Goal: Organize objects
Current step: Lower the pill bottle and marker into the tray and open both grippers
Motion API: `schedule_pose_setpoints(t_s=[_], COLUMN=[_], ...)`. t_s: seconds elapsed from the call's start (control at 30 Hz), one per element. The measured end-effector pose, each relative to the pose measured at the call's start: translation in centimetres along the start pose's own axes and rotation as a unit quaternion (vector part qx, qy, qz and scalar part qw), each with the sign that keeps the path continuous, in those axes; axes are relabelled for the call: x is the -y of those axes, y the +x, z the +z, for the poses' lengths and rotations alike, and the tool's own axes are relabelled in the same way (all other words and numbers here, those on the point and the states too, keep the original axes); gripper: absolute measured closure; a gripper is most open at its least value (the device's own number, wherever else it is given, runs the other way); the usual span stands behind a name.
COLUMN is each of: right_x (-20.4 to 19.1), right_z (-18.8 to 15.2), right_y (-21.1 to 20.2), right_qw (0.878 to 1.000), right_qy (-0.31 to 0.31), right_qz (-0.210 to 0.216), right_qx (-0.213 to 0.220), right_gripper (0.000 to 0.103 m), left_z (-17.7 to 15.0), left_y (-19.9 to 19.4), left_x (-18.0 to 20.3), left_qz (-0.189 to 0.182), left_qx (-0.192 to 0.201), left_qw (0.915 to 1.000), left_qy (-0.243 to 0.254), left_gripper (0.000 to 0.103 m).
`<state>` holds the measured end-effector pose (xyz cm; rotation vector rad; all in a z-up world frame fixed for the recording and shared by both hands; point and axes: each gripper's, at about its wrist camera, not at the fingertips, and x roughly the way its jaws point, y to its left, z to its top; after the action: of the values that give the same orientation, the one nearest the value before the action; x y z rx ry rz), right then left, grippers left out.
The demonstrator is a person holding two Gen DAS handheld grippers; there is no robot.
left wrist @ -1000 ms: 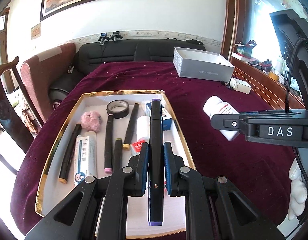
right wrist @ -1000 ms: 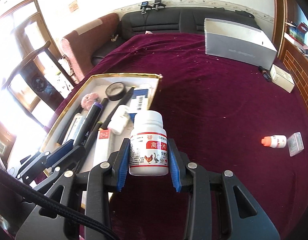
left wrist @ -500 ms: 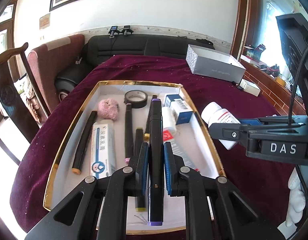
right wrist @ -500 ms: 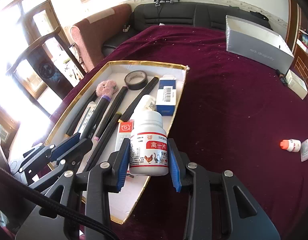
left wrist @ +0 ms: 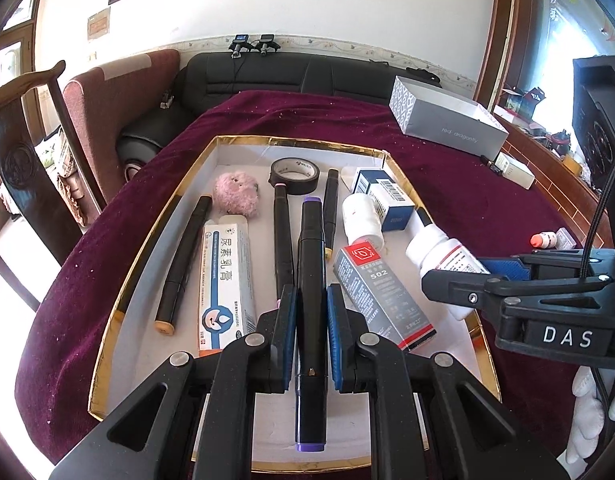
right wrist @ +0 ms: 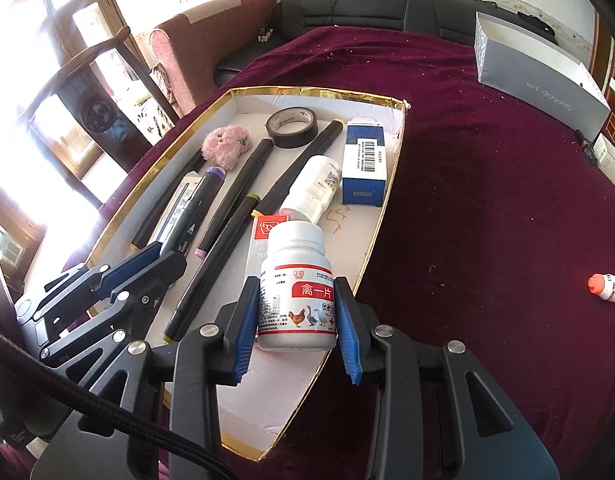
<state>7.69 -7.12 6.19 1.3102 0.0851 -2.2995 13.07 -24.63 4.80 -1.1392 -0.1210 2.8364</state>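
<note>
left wrist view: the left hand-held gripper (left wrist: 311, 316) pinches a purple-capped marker (left wrist: 310, 280) above the gold-rimmed tray (left wrist: 147, 240); the right hand-held gripper (right wrist: 297, 320) clamps a white pill bottle (right wrist: 295, 292) over the tray's edge
</note>
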Motion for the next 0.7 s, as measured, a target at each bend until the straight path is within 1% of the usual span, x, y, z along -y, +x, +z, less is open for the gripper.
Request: schedule_pose_setpoints(t_s=[0.2, 0.47, 0.6, 0.7], right_x=[-0.1, -0.8, -0.9, -1.1], right_z=[0.2, 0.9, 1.5, 2.0], right_y=[0.5, 2.4, 2.9, 3.4], right_qw=[1.0, 0.999, 0.998, 0.998], right_qy=[-0.006, -0.022, -0.028, -0.03], right_qz=[-0.005, -0.029, -0.049, -0.056], right_qx=[-0.007, -0.021, -0.021, -0.025], right_gripper=[0.069, 0.069, 0.069, 0.069], left_z=[-0.4, -1.0, -1.0, -0.9], left_y=[0.4, 1.4, 1.5, 2.0], left_x=[-0.4, -0.8, -0.2, -0.1], left_qz=[-0.015, -0.034, -0.032, -0.022], left_qx=[-0.019, -0.049, -0.051, -0.058], left_qw=[0.9997, 0.998, 0.9981, 0.998], left_qy=[-0.007, -0.022, -0.014, -0.012], left_gripper=[0.091, 0.091, 0.091, 0.091])
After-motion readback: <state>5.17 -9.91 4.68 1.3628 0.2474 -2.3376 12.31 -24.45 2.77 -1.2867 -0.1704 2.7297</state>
